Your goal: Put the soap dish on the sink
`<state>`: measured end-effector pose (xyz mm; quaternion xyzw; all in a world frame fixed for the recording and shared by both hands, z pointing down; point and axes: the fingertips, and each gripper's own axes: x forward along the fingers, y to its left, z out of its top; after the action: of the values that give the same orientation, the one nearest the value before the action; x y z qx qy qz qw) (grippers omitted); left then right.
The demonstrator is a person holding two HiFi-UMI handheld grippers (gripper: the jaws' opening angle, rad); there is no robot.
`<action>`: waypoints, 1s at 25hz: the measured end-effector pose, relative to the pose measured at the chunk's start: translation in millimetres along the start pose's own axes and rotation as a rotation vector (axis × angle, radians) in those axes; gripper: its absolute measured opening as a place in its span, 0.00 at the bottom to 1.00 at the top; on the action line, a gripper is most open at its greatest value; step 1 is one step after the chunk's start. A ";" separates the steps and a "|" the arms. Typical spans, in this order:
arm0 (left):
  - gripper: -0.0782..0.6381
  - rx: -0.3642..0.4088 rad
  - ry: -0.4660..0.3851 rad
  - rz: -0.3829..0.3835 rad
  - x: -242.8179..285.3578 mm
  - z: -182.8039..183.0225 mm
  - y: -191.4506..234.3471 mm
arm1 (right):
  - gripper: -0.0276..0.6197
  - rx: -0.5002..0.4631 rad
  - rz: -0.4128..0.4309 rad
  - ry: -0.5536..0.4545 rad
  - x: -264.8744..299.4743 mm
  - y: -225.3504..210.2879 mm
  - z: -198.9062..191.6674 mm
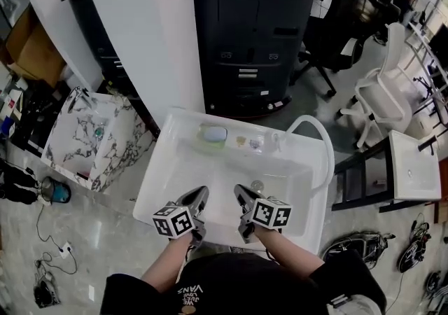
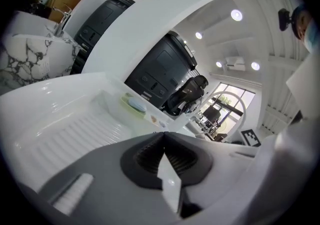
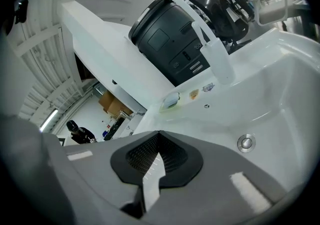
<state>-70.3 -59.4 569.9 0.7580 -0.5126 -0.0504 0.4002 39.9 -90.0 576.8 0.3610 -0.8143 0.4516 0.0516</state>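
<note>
The pale green soap dish [image 1: 213, 135] with a blue soap bar rests on the back ledge of the white sink [image 1: 162, 159]; it also shows in the left gripper view as the soap dish [image 2: 134, 104] and in the right gripper view as the soap dish [image 3: 171, 101]. My left gripper [image 1: 202, 191] and right gripper [image 1: 239, 189] hover side by side over the sink's front part, well short of the dish. In each gripper view the jaws meet with nothing between them: left gripper [image 2: 163, 134], right gripper [image 3: 159, 133]. The drain [image 1: 257, 185] lies just ahead of the right one.
A white faucet [image 3: 216, 54] and an arched white tube [image 1: 311, 123] stand at the sink's back right. A black cabinet [image 1: 255, 26] is behind the sink, a marbled basin [image 1: 91, 135] to its left, another white basin [image 1: 414, 165] and office chairs to the right.
</note>
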 end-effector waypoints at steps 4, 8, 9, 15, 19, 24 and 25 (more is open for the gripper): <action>0.18 0.005 -0.031 0.022 -11.6 -6.5 -8.6 | 0.05 -0.002 0.023 -0.011 -16.4 2.5 0.9; 0.18 0.008 -0.060 0.055 -25.3 -13.8 -13.6 | 0.05 -0.040 0.021 -0.004 -32.2 -1.0 -1.8; 0.18 0.008 -0.069 0.061 -28.4 -14.6 -15.3 | 0.05 -0.048 0.023 0.000 -35.3 -1.8 -2.3; 0.18 0.019 -0.110 0.087 -38.3 -20.5 -25.3 | 0.05 -0.088 0.053 0.026 -50.3 1.6 -8.3; 0.18 0.022 -0.117 0.084 -39.4 -32.8 -34.2 | 0.05 -0.112 0.064 0.049 -60.5 -0.9 -17.6; 0.18 0.027 -0.122 0.092 -44.8 -41.2 -40.4 | 0.05 -0.114 0.075 0.051 -67.3 -0.2 -22.0; 0.18 0.026 -0.122 0.095 -45.9 -43.0 -41.4 | 0.05 -0.118 0.076 0.052 -68.3 0.3 -22.1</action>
<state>-40.3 8.4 556.4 0.7335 -0.5721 -0.0707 0.3601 84.5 -35.8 561.6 0.3144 -0.8509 0.4137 0.0766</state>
